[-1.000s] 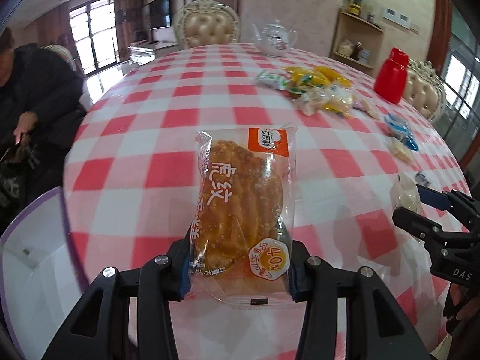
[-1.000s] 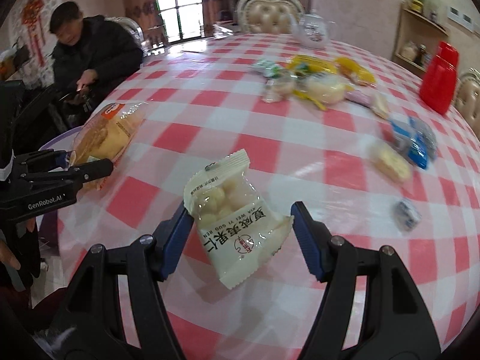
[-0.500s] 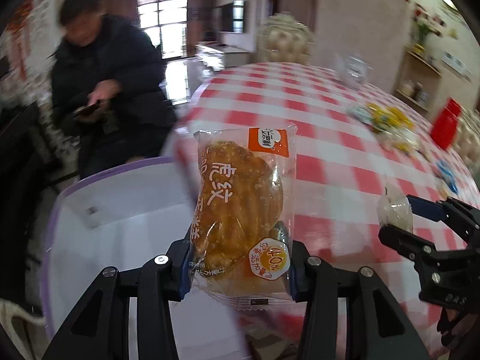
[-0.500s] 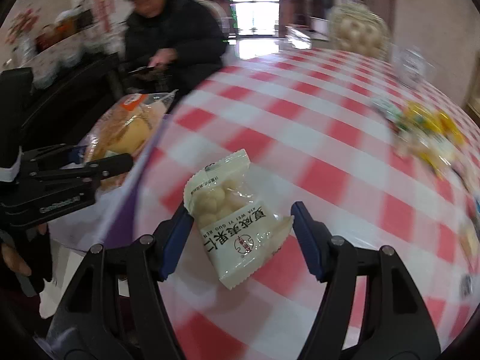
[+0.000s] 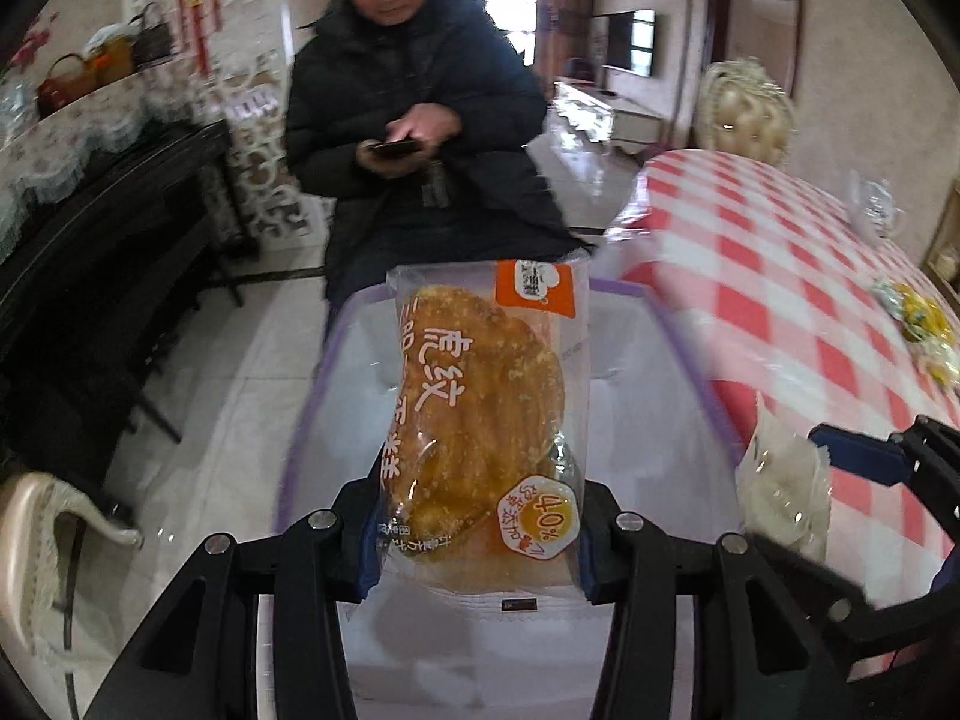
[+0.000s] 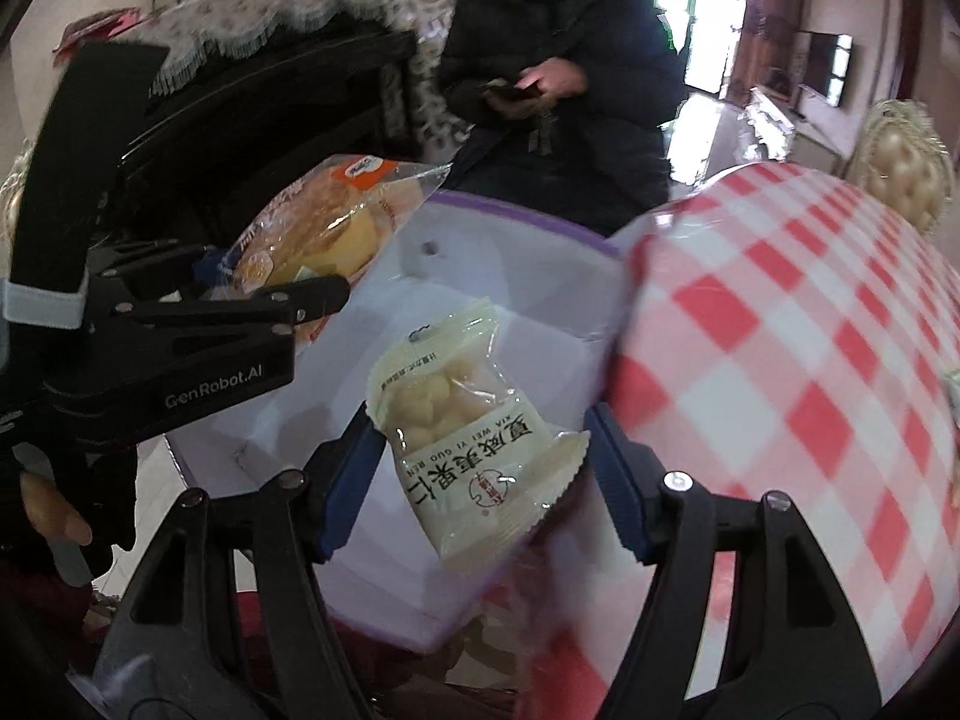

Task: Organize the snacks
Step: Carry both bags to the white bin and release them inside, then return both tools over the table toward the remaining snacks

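My left gripper (image 5: 480, 534) is shut on an orange cake packet (image 5: 480, 396), held upright over a white bin with a purple rim (image 5: 303, 408). In the right wrist view the same packet (image 6: 324, 222) sticks out of the left gripper (image 6: 312, 288) above the bin's far left corner. A white nut packet (image 6: 456, 420) sits tilted between the blue pads of my right gripper (image 6: 480, 468), whose jaws are opening; it hangs over the bin (image 6: 516, 216) by the table edge. From the left wrist that packet (image 5: 786, 492) and the right gripper (image 5: 840, 462) show at the right.
A round table with a red-and-white checked cloth (image 5: 780, 276) lies right of the bin, with several snacks (image 5: 918, 312) far across it. A person in a dark coat (image 5: 408, 96) sits just behind the bin with a phone. A dark cabinet (image 5: 90, 252) stands left.
Both grippers have swung left from over the table to above the bin, each carrying its packet. The right jaws stand slightly wider.
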